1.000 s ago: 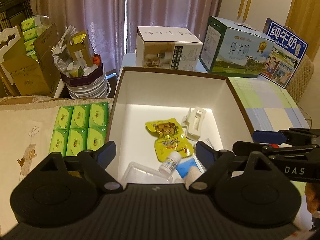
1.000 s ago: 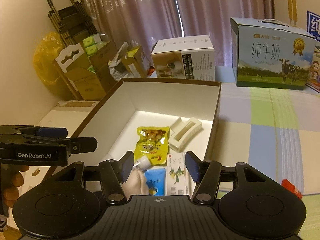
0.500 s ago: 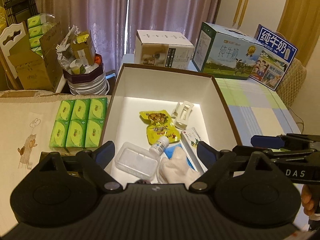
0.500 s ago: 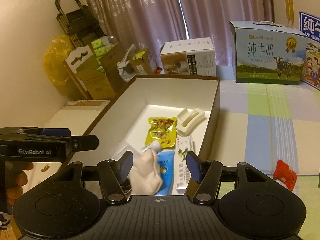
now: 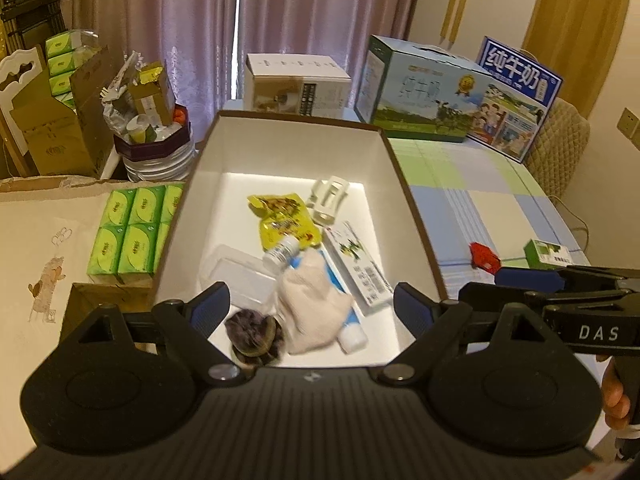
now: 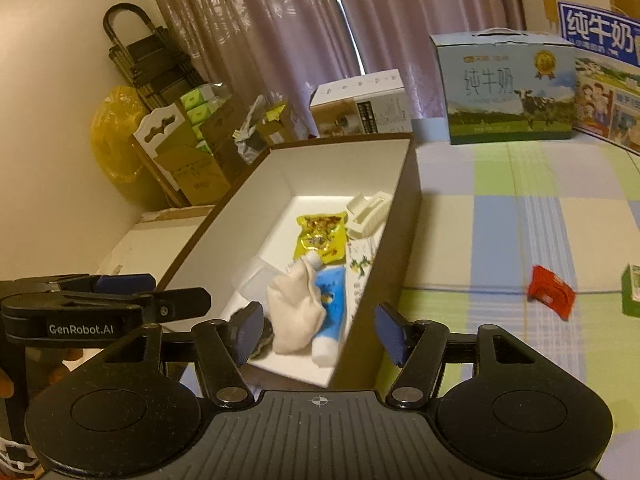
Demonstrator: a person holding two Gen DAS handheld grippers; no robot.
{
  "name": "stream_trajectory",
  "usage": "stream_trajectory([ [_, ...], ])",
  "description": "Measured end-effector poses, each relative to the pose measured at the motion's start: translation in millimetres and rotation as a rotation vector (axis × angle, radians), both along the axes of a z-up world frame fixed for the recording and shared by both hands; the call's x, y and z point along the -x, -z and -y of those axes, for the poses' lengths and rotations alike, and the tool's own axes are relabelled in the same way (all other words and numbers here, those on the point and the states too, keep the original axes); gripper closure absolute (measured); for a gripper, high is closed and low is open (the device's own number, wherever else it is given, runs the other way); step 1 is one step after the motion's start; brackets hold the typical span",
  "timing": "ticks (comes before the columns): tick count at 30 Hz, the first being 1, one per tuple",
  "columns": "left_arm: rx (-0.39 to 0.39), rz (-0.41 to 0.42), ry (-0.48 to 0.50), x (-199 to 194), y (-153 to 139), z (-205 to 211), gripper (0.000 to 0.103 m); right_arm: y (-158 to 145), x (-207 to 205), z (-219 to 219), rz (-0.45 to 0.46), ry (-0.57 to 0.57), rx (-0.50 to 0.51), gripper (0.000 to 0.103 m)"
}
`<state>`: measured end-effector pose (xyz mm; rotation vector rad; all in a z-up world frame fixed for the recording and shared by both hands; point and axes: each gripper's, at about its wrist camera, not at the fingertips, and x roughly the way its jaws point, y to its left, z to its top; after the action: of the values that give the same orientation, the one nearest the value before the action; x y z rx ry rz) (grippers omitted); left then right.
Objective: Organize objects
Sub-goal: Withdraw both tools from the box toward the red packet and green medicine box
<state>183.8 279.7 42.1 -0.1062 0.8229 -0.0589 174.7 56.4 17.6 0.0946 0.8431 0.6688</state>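
Table (image 6: 520, 200): flat top under a soft checked cloth of green, blue and cream.

Milk cartons (image 5: 416, 92): two printed cardboard cases with carry handles, upright at the far edge, beside a white carton (image 5: 296, 88).

Box (image 5: 412, 216): large, rectangular, open-topped; brown outside, smooth white inside; its long axis runs away from the cameras toward the curtain.

Tissue packs (image 5: 132, 232): glossy green blocks in rows, just left of the box wall.

Contents of the box, near half:
- Flat card packet (image 5: 356, 268), long axis along the box, beside the right wall.
- Clear plastic tray (image 5: 236, 276), shallow, rounded corners.
- Cream cloth pouch (image 5: 312, 308), soft and crumpled, lying over a blue-and-white tube (image 5: 352, 332) whose cap points to the near end.
- Yellow foil snack bag (image 5: 284, 220), crinkled.
- White plastic clip (image 5: 328, 200), ribbed, farthest in.
- Small white bottle (image 5: 280, 252), on its side.
- Dark fuzzy scrunchie (image 5: 252, 332), at the near wall.

On the cloth, well right of the box: red wrapper (image 6: 550, 292); small green carton (image 5: 550, 254).

Left gripper (image 5: 312, 308): black, blue pads, jaws spread wide over the box's near end, empty.

Right gripper (image 6: 316, 332): jaws apart, just been opening, nothing pinched; the box's near right corner lies between them in view.
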Motion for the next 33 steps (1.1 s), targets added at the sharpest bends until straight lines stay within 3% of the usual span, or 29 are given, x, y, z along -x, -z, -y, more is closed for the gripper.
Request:
stream_trajectory([
  [18,0.008,-0.079,0.053,29.0,16.1,83.0,0.016,11.4,19.7,80.9,-0.051,-0.005,0.062,0.044],
  [33,0.003,-0.12,0.01,40.0,26.5,147.0,0.016,23.9,15.0,142.3,-0.101,-0.047,0.093,0.044],
])
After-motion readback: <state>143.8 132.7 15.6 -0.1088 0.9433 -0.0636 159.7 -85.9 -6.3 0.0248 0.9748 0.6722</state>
